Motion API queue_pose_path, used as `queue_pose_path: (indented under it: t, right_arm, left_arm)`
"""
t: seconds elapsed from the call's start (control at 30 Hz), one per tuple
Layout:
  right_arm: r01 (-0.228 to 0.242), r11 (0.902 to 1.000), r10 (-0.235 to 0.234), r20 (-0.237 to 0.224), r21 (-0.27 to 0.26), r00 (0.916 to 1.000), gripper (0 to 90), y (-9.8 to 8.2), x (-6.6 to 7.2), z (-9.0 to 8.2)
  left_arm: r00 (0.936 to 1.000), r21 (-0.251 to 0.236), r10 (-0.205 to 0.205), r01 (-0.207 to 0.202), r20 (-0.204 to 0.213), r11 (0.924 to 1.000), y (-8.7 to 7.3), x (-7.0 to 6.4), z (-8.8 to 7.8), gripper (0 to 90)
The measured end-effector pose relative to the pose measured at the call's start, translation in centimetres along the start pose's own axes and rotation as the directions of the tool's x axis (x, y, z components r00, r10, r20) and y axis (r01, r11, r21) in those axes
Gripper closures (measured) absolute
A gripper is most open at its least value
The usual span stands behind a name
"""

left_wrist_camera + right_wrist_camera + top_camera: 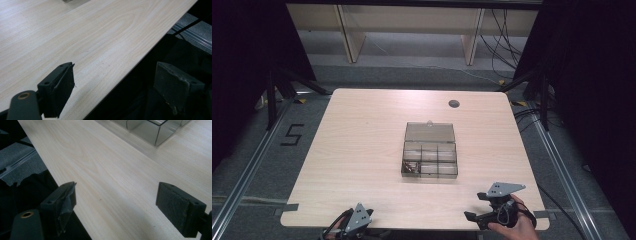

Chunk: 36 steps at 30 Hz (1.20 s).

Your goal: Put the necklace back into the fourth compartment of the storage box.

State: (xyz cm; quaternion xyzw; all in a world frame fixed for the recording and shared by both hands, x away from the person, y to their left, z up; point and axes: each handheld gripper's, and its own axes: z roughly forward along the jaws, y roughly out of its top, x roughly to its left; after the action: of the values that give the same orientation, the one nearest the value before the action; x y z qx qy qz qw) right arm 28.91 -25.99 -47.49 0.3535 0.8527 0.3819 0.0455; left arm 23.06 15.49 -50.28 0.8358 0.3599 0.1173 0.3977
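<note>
Grippers sit at the near edge of the table (362,130) in the high view: we see the left gripper (354,222) at the near left corner and the right gripper (482,216) near the near right corner, held in a hand (517,225), its black jaws pointing left along the edge. Well apart from both, toward the middle of the table, stands a clear compartment box (430,161) with its lid (430,132) folded back on the far side; some small brownish pieces (411,166) lie in its near left compartment, too small for us to tell what they are. In the left gripper view, we find the left gripper (115,90) with its jaws spread wide and nothing between them; one jaw hangs over the wood, the other past the table edge over the dark gap, and neither touches anything we can see. In the right gripper view, the right gripper (116,208) is likewise wide apart and holds nothing, hovering above bare wood, with a corner of the compartment box (150,132) farther off at the top.
</note>
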Motion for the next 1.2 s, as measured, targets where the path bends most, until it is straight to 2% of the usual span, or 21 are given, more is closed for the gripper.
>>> queue_pose_path:
  t: [0.2,0.23,0.4,0.43,0.47,0.5,0.73,0.8,0.83,0.87,0.9,0.93,0.97,1.1,1.2]
  right_arm:
    - [0.017,0.9999,-0.017,0.010,0.001,0.9998,17.3,-0.4,-0.1,-0.1]
    - [0.000,1.0000,0.000,0.011,0.003,0.9999,17.4,-0.5,0.0,-0.2]
    - [0.004,1.0000,-0.004,0.018,-0.001,0.9998,17.2,-0.7,0.0,-0.2]
    - [0.000,1.0000,0.000,0.016,-0.001,0.9999,16.9,-0.9,0.1,-0.2]
    - [-0.009,1.0000,0.009,0.013,0.003,0.9999,16.8,-0.9,0.2,-0.2]
    - [0.003,1.0000,-0.003,0.016,0.002,0.9999,16.8,-1.0,0.1,-0.2]
    - [-0.008,0.9999,0.008,-0.003,-0.008,1.0000,16.8,-1.4,0.5,-0.2]
    - [-0.001,0.9999,0.001,0.022,-0.014,0.9998,16.8,-1.6,0.6,-0.3]
    - [-0.001,0.9999,0.001,0.022,-0.014,0.9998,16.8,-1.6,0.6,-0.3]
    - [-0.030,0.9994,0.030,0.018,-0.016,0.9994,16.7,-1.7,0.8,-0.3]
    - [-0.009,0.9998,0.009,0.023,-0.017,0.9997,16.8,-1.8,0.7,-0.4]
    - [-0.018,0.9997,0.018,0.020,-0.019,0.9996,16.8,-1.8,0.7,-0.5]
    - [-0.016,0.9997,0.016,0.024,-0.021,0.9996,16.8,-1.9,0.7,-0.5]
    - [-0.026,0.9992,0.027,0.021,-0.031,0.9994,16.8,-2.3,0.9,-0.6]
    - [-0.019,0.9995,0.020,0.027,-0.026,0.9994,16.8,-2.5,0.9,-0.7]
  left_arm:
    - [1.0000,0.003,-0.002,0.002,-0.001,1.0000,0.0,-0.1,0.0,16.0]
    - [1.0000,0.007,0.008,-0.008,-0.004,0.9999,0.0,0.0,0.0,15.9]
    - [0.9999,0.011,0.011,-0.011,-0.001,0.9999,0.0,0.0,-0.1,16.0]
    - [0.9995,0.013,0.032,-0.032,-0.004,0.9994,0.1,0.1,-0.1,16.0]
    - [0.9995,0.013,0.032,-0.032,-0.004,0.9994,0.1,0.1,-0.1,16.0]
    - [1.0000,0.012,0.002,-0.002,0.000,0.9999,0.0,0.0,-0.1,16.0]
    - [1.0000,0.010,0.004,-0.004,-0.006,0.9999,0.0,0.0,0.0,16.0]
    - [1.0000,0.005,-0.008,0.008,0.001,1.0000,0.0,-0.1,0.0,16.0]
    - [1.0000,0.005,-0.008,0.008,0.001,1.0000,0.0,-0.1,0.0,16.0]
    - [1.0000,0.005,-0.008,0.008,0.001,1.0000,0.0,-0.1,0.0,16.0]
    - [1.0000,0.005,-0.008,0.008,0.000,1.0000,0.0,-0.1,0.0,16.0]
    - [1.0000,0.005,-0.008,0.008,0.000,1.0000,0.0,-0.1,0.0,15.9]
    - [0.9993,0.020,0.036,-0.036,-0.007,0.9991,0.0,0.2,-0.1,15.9]
    - [0.9998,0.010,0.018,-0.018,-0.001,0.9998,0.0,0.0,0.0,15.9]
    - [0.9996,0.020,0.027,-0.027,-0.008,0.9994,0.0,0.1,0.0,16.0]
